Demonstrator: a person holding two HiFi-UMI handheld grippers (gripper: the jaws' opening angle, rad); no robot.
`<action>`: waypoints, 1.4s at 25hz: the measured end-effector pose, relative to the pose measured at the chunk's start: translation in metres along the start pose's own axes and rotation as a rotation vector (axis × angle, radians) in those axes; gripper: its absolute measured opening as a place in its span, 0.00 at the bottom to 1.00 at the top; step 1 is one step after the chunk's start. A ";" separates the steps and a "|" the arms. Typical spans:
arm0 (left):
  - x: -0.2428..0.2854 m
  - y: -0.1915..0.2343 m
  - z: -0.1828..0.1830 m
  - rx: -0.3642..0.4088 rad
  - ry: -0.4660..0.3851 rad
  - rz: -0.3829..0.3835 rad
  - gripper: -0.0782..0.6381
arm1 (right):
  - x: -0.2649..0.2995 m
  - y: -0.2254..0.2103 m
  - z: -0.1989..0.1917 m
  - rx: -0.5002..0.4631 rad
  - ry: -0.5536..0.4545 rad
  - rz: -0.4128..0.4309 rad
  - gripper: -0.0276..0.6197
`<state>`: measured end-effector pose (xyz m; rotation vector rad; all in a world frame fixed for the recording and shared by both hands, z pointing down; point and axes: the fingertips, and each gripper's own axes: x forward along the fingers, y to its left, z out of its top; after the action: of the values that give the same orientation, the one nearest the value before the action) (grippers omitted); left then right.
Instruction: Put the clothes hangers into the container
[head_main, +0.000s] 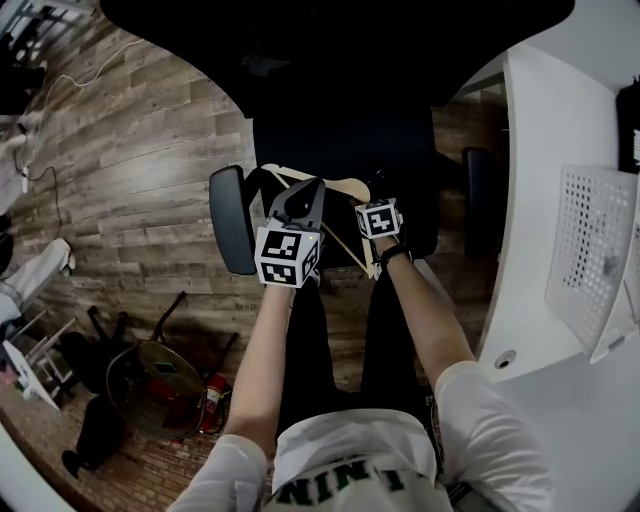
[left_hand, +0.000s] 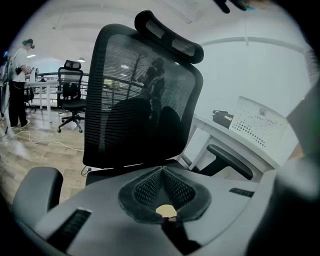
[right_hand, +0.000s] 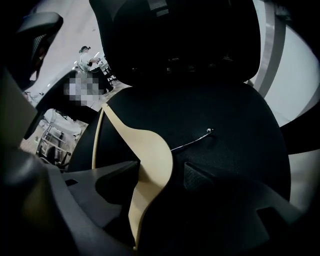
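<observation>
A pale wooden hanger (head_main: 345, 186) with a thin metal hook (right_hand: 210, 131) is over the black seat of an office chair (head_main: 400, 140). My left gripper (head_main: 303, 200) is at the hanger's left part; in the left gripper view its pads (left_hand: 150, 187) meet in a V with a beige bit of hanger (left_hand: 166, 211) pinched at their base. My right gripper (head_main: 372, 205) is at the hanger's right part. In the right gripper view the broad wooden shoulder (right_hand: 150, 150) runs between the jaws, with a dark gap to the right pad (right_hand: 197, 177). The white perforated container (head_main: 590, 250) stands on the desk to the right.
The chair's armrests (head_main: 232, 220) flank the seat and its mesh back (left_hand: 145, 100) rises ahead. The white desk (head_main: 540, 120) runs along the right. On the wooden floor at lower left are a round stool (head_main: 150, 380) and a red object (head_main: 210, 400). A person (left_hand: 17, 85) stands far off.
</observation>
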<state>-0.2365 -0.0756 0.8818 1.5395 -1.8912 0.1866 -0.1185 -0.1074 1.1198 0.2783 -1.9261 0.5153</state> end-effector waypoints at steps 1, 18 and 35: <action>-0.002 0.001 0.000 0.000 0.001 0.001 0.13 | -0.003 -0.002 0.002 0.019 -0.002 -0.009 0.49; -0.036 -0.002 0.059 -0.033 -0.049 0.015 0.13 | -0.099 -0.021 0.042 0.039 -0.053 -0.064 0.36; -0.148 -0.089 0.198 0.037 -0.090 -0.018 0.13 | -0.352 0.011 0.157 -0.157 -0.280 -0.132 0.36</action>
<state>-0.2267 -0.0820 0.6196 1.6131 -1.9532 0.1473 -0.1100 -0.1872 0.7422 0.3893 -2.1887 0.2447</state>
